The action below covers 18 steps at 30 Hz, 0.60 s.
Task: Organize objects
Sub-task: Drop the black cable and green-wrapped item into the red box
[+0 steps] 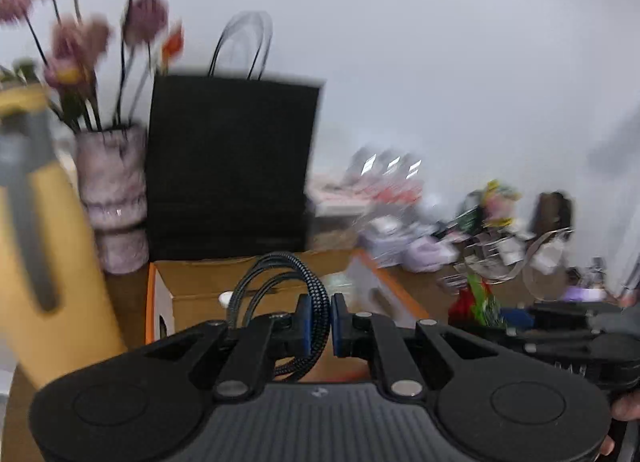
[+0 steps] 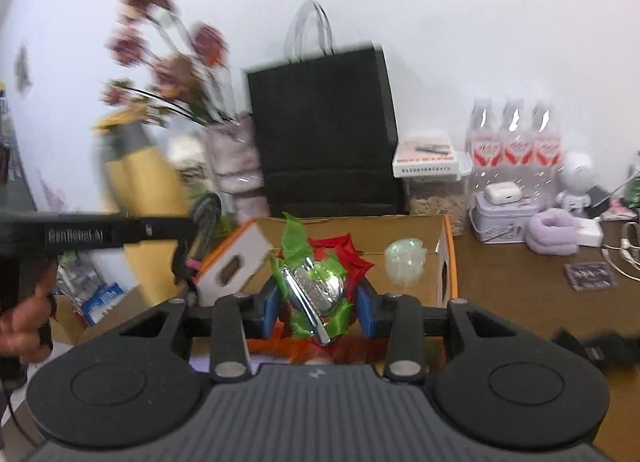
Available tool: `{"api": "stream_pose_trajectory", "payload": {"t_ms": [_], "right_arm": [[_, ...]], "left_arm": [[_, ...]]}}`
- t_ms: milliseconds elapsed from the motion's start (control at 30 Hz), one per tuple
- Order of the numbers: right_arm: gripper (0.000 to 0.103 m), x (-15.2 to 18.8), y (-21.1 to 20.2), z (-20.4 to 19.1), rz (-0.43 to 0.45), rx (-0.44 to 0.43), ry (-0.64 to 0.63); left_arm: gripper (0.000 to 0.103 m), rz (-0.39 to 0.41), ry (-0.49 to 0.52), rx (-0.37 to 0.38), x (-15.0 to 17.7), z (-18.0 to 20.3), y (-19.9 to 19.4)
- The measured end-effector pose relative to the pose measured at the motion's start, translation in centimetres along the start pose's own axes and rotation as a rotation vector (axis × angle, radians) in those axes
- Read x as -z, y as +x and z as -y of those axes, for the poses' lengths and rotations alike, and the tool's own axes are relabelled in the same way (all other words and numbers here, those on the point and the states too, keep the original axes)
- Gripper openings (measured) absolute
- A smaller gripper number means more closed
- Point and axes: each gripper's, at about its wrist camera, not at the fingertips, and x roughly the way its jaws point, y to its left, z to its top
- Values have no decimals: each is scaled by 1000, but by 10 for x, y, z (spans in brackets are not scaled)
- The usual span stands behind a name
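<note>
Left tongs (image 1: 319, 318) clenched on braided cable (image 1: 280, 282); right tongs (image 2: 317, 312) grasping ribboned ornament (image 2: 316, 286). Advice: release both low inside cardboard box (image 2: 400, 234) ahead.

This looks like a room in a home. A brown table (image 2: 520, 302) stands by a white wall (image 2: 440, 22). On it are a vase of flowers (image 1: 112, 190), a black paper bag (image 2: 324, 122), water bottles (image 2: 516, 142) and a little white toy figure (image 2: 576, 178).
</note>
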Motion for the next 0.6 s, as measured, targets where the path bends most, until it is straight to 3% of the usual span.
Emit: {"api": "stream_pose_trajectory", "payload": {"t_ms": [133, 233, 267, 300, 333, 367, 433, 567, 600], "right_arm": [[39, -20, 97, 15, -169, 71, 35], [42, -10, 146, 28, -266, 172, 14], [47, -3, 154, 32, -286, 178, 16], [53, 3, 161, 36, -303, 182, 29], [67, 8, 164, 38, -309, 181, 44], [81, 9, 163, 36, -284, 171, 27], [95, 6, 160, 35, -259, 181, 30], [101, -16, 128, 29, -165, 170, 41], [102, -22, 117, 25, -143, 172, 35]], "left_arm": [[8, -127, 94, -164, -5, -21, 89], [6, -224, 117, -199, 11, -36, 128], [12, -256, 99, -183, 20, -41, 135], [24, -278, 81, -154, 27, -45, 138], [34, -304, 66, -120, 33, -49, 142], [53, -328, 53, -102, 38, -51, 141], [57, -295, 50, -93, 41, -51, 125], [79, -207, 48, -118, 20, -48, 81], [80, -179, 45, -128, 14, -46, 67]]}}
